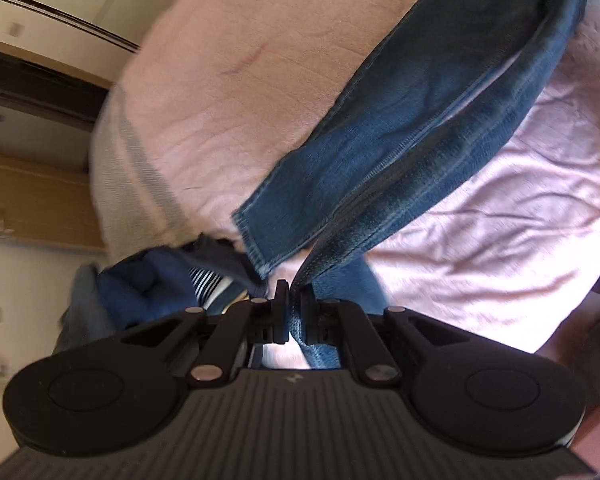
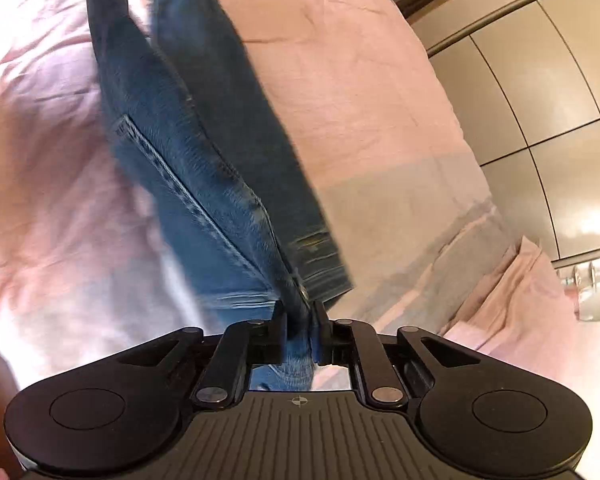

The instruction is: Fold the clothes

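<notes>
Clamped in the left gripper (image 1: 294, 292) is a hem end of the blue jeans (image 1: 412, 136), and the right gripper (image 2: 300, 310) is closed on the waistband end. Lifted above the pink bedsheet (image 1: 228, 92), the jeans stretch lengthwise away from both grippers. Dark folded clothes (image 1: 156, 284) lie near the bed edge.

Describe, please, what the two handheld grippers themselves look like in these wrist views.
Both look alike. The left gripper and right gripper are matte black, each with two slim fingers on linkage bars joined by silver rivets, two round disc-shaped housings at the sides, and a ribbed dark-grey body bearing a small star-like mark. No cables or sleeves show.
</notes>
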{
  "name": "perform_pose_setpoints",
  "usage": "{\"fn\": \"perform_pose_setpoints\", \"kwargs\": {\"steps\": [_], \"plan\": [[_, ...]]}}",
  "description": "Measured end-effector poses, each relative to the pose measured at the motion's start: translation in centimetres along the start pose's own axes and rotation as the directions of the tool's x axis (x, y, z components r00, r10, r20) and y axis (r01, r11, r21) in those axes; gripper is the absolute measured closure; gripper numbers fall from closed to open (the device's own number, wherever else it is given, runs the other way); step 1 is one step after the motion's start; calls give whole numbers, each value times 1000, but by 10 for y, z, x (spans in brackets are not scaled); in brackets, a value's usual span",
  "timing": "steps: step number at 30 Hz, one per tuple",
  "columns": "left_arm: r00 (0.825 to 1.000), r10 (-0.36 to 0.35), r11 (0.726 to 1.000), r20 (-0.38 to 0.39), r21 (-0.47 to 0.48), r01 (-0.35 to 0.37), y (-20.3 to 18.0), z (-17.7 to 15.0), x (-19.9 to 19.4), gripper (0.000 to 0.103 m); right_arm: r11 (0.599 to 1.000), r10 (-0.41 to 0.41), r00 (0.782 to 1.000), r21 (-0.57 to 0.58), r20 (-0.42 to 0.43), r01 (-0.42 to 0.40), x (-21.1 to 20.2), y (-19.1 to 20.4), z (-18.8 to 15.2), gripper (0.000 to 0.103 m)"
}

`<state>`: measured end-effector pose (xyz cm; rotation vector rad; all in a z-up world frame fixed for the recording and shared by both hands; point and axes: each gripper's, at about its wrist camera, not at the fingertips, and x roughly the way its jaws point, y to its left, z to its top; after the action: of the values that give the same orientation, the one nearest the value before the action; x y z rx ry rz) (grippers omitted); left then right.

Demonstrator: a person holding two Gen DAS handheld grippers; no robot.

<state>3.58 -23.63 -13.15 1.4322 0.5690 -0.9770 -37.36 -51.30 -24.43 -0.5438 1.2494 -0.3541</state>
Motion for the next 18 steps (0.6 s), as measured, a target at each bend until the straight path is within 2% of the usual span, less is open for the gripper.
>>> {"fn": "perform_pose_setpoints", "kwargs": {"steps": [4,7,13,18], "plan": [[996,-86,995,-22,40,87,39,35,59,99,999,37,998,18,-58,-36,61,-42,33,96],[985,-166,982,-53,80,170,58,59,107,99,996,87,990,29,-107,-85,109,-64,57,97],[972,-213,964,-100,142,226,75,96,184,99,989,143,976,65,-164,-134,180,-92,88,97],[963,-235,956,-134,144,254,89,121,226,99,982,178,966,89,-189,-164,213,-110,90,97]]}}
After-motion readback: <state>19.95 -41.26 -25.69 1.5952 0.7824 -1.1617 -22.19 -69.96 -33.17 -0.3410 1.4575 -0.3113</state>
